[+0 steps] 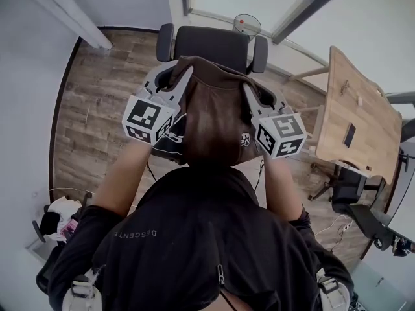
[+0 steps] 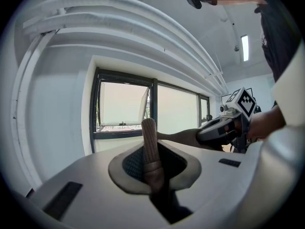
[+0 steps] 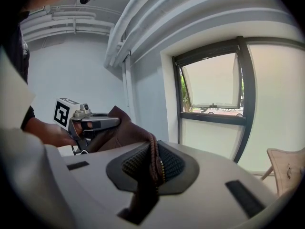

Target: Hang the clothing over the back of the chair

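Our left hand-held gripper [image 2: 151, 162] is clamped on a ribbed edge of the brown clothing [image 1: 211, 118], and our right hand-held gripper [image 3: 156, 168] pinches its zippered edge. We hold the clothing stretched between them over the black chair [image 1: 211, 43]; we cannot tell whether they touch

clothing [image 1: 211, 118]: dark brown, with a small round pale badge at its right edge
chair [image 1: 211, 44]: black back and armrests
left gripper [image 1: 176, 76]: pale grey body; cube of black-and-white square markers
right gripper [image 1: 251, 94]: the same pale grey and the same markers
pads [image 3: 136, 163]: black, fine criss-cross grain
floor [image 1: 97, 102]: grey-brown wood planks
table [image 1: 343, 102]: light wood, far right
person's top [image 1: 194, 238]: black, faint grey lettering
window frame [image 2: 153, 109]: dark grey
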Available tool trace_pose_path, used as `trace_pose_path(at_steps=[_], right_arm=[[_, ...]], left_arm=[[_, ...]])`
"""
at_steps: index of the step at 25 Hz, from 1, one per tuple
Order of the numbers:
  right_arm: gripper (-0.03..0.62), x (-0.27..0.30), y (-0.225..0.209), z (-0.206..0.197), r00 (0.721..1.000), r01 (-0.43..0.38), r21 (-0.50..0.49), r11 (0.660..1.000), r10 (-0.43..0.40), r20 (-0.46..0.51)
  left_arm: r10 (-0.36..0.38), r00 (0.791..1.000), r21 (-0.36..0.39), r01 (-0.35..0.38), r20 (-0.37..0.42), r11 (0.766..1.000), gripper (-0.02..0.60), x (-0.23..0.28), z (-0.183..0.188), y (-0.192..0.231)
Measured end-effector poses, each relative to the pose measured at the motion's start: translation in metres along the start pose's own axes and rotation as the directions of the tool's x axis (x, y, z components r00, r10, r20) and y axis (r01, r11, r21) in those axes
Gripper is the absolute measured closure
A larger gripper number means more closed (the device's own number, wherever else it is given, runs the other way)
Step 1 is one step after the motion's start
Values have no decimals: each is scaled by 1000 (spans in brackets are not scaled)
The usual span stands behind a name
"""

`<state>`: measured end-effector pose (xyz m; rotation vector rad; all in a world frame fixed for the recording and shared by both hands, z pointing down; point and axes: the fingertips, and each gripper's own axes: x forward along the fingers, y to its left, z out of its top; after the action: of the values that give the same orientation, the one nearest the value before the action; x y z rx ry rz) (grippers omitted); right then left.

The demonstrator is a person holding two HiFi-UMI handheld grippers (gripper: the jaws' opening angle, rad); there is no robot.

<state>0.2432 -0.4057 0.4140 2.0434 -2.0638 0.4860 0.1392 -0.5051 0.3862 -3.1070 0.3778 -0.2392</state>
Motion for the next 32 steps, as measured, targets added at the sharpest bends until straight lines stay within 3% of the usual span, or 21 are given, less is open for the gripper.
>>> trace_pose_path(at_steps=[16, 32], right_arm=[[534, 40, -18, -43, 989, -17, 69, 997, 27, -144], [514, 61, -24, -78, 972, -18, 125, 992, 47, -230]], left_arm=[[-17, 984, -87, 2, -178, 996, 526, 27, -54, 15], [-47, 957, -148, 4, -287, 989, 525, 41, -98, 19]])
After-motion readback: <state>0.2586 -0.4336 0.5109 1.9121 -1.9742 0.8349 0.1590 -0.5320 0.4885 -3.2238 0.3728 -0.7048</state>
